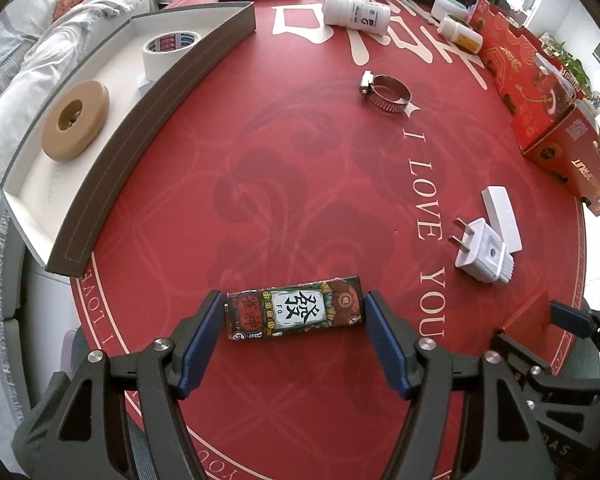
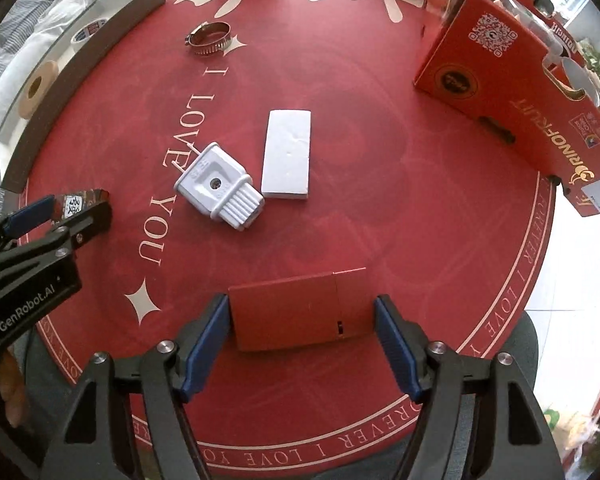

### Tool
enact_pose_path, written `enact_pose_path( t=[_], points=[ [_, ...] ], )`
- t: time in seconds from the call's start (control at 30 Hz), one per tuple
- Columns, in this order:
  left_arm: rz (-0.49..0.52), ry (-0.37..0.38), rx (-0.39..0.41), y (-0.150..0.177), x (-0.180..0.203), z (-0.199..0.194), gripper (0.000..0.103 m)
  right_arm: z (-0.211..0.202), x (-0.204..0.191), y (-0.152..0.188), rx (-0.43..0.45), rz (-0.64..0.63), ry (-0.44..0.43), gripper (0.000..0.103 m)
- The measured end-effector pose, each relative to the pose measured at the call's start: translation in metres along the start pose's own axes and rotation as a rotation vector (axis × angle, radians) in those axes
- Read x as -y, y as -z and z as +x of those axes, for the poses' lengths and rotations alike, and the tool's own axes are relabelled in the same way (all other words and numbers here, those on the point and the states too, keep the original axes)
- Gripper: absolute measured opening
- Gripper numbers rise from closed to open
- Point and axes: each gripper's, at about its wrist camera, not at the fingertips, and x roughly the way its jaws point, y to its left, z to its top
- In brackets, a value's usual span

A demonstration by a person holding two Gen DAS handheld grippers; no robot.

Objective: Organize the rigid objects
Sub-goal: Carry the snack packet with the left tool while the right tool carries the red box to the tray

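Observation:
My left gripper (image 1: 295, 298) points down over the red round table mat (image 1: 300, 184), its blue pads pressed on both short ends of a small box with a colourful printed pattern (image 1: 296, 314). In the right wrist view that patterned box (image 2: 76, 204) shows at the left edge between the left gripper's fingers. My right gripper (image 2: 301, 300) points straight down, shut on a plain red flat box (image 2: 300, 312) near the mat's front edge. A white plug (image 2: 218, 186), a white flat block (image 2: 287, 154) and a metal hose clamp (image 2: 211, 38) lie loose on the mat.
A long grey tray (image 1: 100, 184) with a white inside curves along the left; a white tape roll (image 1: 170, 54) and a tan roll (image 1: 76, 120) lie in it. White bottles (image 1: 356, 12) lie at the back. An orange fruit carton (image 2: 500, 88) stands at the right.

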Motion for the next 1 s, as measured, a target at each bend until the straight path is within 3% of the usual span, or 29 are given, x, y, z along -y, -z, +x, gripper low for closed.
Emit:
enact_pose_path(
  t=[0.77,1.0],
  points=[
    [-0.053,0.036,0.040,0.000,-0.022,-0.028,0.073,-0.006,-0.005,0.001,0.012,0.046,-0.080,0.073],
    [-0.001,0.043,0.141,-0.015,-0.011,-0.069,0.073,-0.036,-0.010,-0.004,0.071,0.064,-0.138,0.073]
  ],
)
